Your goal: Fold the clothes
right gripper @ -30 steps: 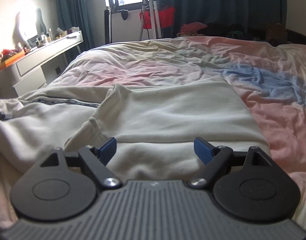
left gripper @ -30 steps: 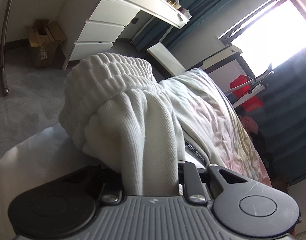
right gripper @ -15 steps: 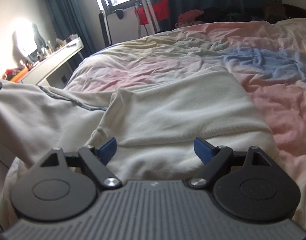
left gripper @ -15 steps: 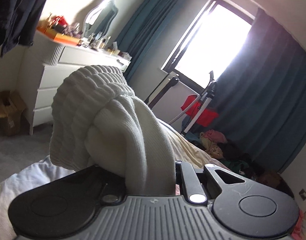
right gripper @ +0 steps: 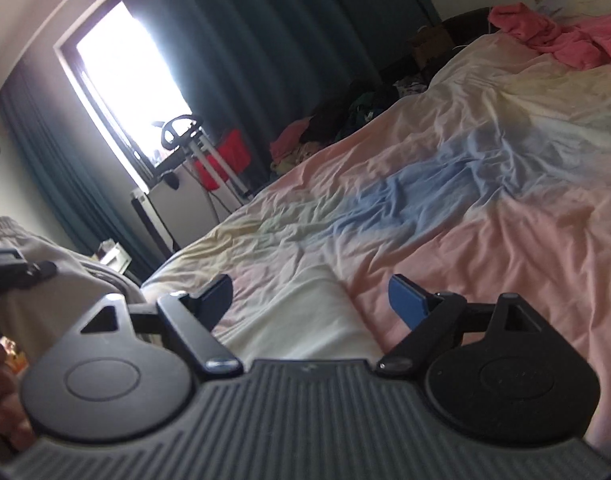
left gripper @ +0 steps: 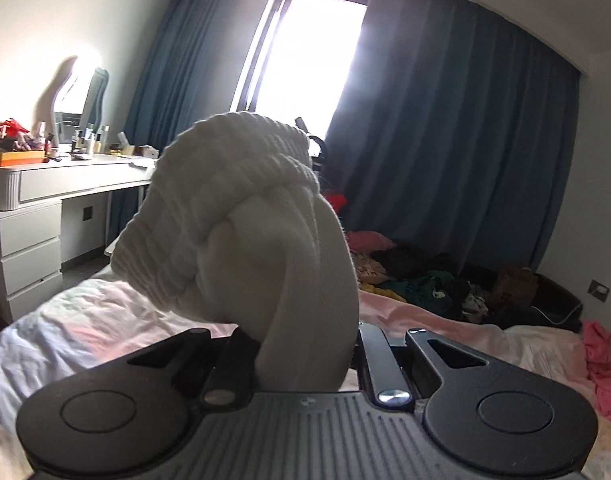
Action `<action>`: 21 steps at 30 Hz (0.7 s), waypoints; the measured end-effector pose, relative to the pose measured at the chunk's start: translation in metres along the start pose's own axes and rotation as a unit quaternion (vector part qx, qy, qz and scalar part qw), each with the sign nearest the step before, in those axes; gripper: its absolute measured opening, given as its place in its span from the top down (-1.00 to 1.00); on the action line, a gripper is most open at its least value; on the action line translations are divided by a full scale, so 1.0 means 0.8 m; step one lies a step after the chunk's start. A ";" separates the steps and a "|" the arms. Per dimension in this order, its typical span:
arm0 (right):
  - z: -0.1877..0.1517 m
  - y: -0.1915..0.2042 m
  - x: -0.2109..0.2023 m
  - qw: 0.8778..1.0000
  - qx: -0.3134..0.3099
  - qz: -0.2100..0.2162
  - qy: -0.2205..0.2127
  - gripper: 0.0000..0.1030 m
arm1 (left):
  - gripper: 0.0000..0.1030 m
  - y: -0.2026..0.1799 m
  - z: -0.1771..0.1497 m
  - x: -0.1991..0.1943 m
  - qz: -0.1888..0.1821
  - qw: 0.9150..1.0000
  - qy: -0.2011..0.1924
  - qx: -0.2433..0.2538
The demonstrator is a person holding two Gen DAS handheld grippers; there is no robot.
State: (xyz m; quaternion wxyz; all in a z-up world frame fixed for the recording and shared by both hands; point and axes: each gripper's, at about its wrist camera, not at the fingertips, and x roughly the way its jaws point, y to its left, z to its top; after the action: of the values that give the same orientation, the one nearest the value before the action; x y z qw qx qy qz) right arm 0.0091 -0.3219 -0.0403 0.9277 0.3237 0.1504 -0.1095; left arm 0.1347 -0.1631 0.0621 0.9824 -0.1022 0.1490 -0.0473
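In the left wrist view, the left gripper [left gripper: 305,354] pinches a bunched white ribbed-knit garment [left gripper: 241,232], held up above the pastel-patterned bed cover [left gripper: 85,320]. In the right wrist view, the right gripper [right gripper: 311,300] is spread wide with nothing between its blue-padded fingers [right gripper: 405,304], over a flat cream part of the garment lying at the bed cover's near edge.

Window: a tall window [left gripper: 305,56] glares white with daylight, framed in dark wood.
Curtains: dark blue curtains [left gripper: 457,152] hang on both sides of it.
Walls: pale, with a wall socket [left gripper: 599,291] low on the right.
Furniture: a white dressing counter [left gripper: 57,184] with drawers carries a mirror [left gripper: 93,96] and bottles.
Bed: the bed [right gripper: 445,200] wears a wrinkled sheet in pink, yellow and blue.
Clutter: a heap of clothes [left gripper: 425,276] lies under the curtains.
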 end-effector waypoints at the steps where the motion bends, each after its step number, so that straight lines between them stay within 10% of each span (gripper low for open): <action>1: 0.005 -0.008 -0.004 1.000 0.008 -0.005 -0.010 -0.69 | 0.76 -0.022 -0.019 0.008 -0.005 1.000 0.000 0.010; 10: 0.023 -0.070 -0.001 0.997 0.071 -0.020 -0.031 -0.70 | 0.64 -0.133 -0.199 0.083 -0.065 0.985 0.096 0.130; 12: 0.018 -0.073 0.011 0.996 0.084 -0.009 -0.009 -0.70 | 0.55 -0.115 -0.208 0.087 -0.083 0.980 0.113 0.141; 17: 0.006 -0.082 0.042 0.992 0.117 0.019 0.045 -0.70 | -0.38 -0.058 -0.220 0.094 -0.130 0.964 0.155 0.171; 21: -0.010 -0.087 0.065 0.976 0.173 0.072 0.109 -0.71 | -0.60 0.034 -0.197 0.050 -0.182 0.951 0.188 0.165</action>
State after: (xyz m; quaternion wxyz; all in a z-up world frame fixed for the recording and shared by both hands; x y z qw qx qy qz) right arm 0.0351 -0.3760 -0.1038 0.8414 0.4989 0.2054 -0.0311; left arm 0.1267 -0.1712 -0.1019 0.9145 0.0464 0.3001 -0.2673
